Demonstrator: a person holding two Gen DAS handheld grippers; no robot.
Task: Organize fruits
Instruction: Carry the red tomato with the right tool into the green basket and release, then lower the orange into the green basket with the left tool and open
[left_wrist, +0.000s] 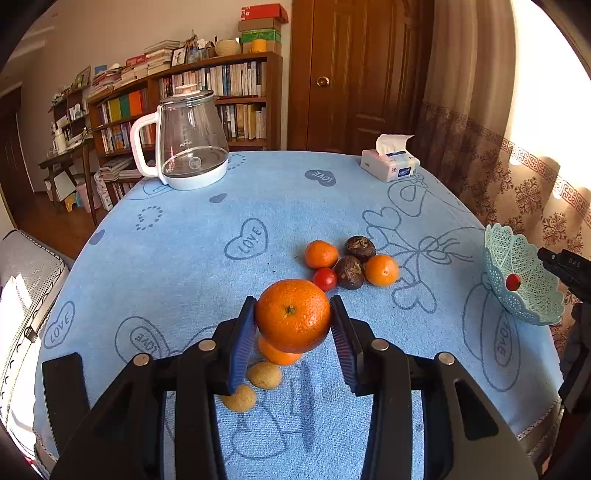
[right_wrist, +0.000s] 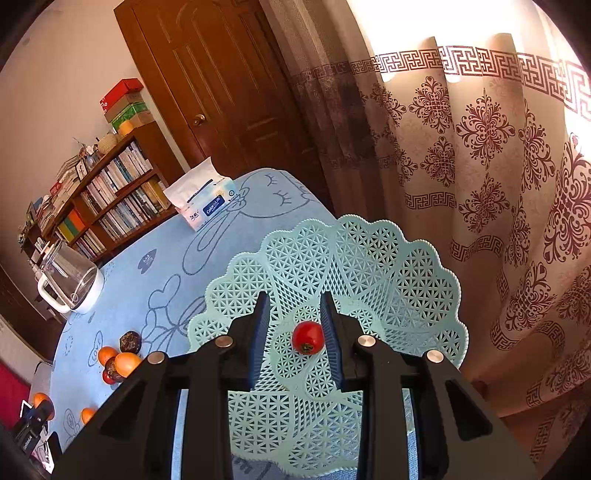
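Left wrist view: my left fingers (left_wrist: 293, 314) clamped on round orange mandarin (left_wrist: 292, 315); right fingers (right_wrist: 295, 332) clamped on mint lattice plastic basket (right_wrist: 406, 280), one red cherry tomato (right_wrist: 308, 337) inside; other fruit on counter (left_wrist: 221, 295) unsorted.

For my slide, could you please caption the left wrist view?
Left tool lifts a mandarin above the fruit-strewn blue tablecloth.

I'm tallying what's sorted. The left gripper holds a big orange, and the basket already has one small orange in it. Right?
Partly. The left gripper does hold the big orange, but the one fruit in the basket is a small red tomato, not an orange. The right wrist view shows it.
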